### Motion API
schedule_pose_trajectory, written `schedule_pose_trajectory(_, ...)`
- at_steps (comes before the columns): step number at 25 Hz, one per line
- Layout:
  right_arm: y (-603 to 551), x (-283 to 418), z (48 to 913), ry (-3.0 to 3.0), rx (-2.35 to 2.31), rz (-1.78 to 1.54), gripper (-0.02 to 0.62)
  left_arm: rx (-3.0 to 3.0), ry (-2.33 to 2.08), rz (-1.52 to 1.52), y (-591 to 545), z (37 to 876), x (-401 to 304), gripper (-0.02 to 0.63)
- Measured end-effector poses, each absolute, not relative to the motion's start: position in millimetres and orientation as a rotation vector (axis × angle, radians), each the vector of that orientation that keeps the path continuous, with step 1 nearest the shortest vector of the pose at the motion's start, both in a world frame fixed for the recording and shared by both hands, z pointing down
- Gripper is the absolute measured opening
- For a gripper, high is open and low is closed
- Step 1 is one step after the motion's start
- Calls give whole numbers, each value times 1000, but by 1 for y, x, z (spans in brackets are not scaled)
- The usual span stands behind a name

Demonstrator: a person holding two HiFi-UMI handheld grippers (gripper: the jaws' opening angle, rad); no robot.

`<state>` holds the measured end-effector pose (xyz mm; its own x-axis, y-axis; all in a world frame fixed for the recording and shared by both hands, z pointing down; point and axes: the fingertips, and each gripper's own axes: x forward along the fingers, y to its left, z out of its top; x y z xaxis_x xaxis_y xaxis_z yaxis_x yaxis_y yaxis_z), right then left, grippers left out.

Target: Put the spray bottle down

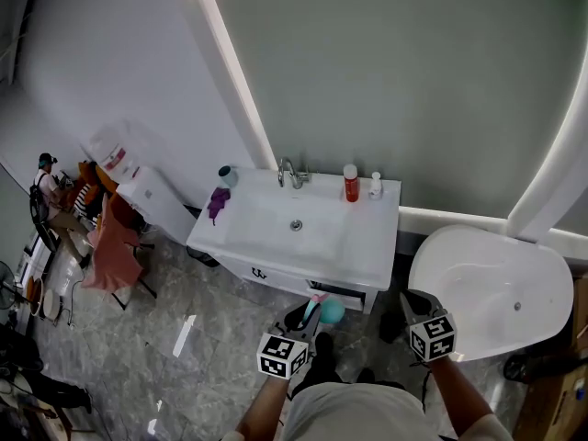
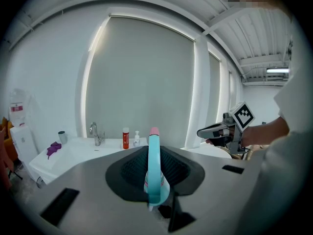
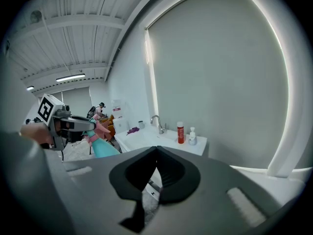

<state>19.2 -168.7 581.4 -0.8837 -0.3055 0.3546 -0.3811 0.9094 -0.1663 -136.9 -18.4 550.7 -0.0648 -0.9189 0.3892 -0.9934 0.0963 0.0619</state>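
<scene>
The spray bottle point(image 2: 155, 173) is teal with a pink top. It stands upright between the jaws of my left gripper point(image 2: 155, 180), which is shut on it. In the head view the left gripper point(image 1: 310, 318) holds the bottle point(image 1: 332, 311) in the air just in front of the white vanity point(image 1: 367, 255). The right gripper view shows the bottle point(image 3: 101, 148) from the side, tilted in the left gripper point(image 3: 73, 124). My right gripper point(image 3: 156, 150) is shut with nothing in it. It hovers to the right point(image 1: 413, 303), near the bathtub's edge.
On the vanity's back edge stand a faucet point(image 1: 290, 175), a red bottle point(image 1: 350, 183), a small white pump bottle point(image 1: 375, 186) and a cup point(image 1: 227, 175), with a purple cloth point(image 1: 219, 200) beside it. A white bathtub point(image 1: 487, 292) fills the right. A person point(image 1: 46, 191) sits at far left.
</scene>
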Motion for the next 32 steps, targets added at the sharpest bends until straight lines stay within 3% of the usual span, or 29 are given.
schedule_pose_trajectory(16,-211,-75,587,-2656,755,381,11,2130,-1793,375,-122,568,-245,67)
schedule_pose_trajectory(32,-237,-101,619,-2506,1040,512,11,2319,-1541,476,-245,610,-273,67)
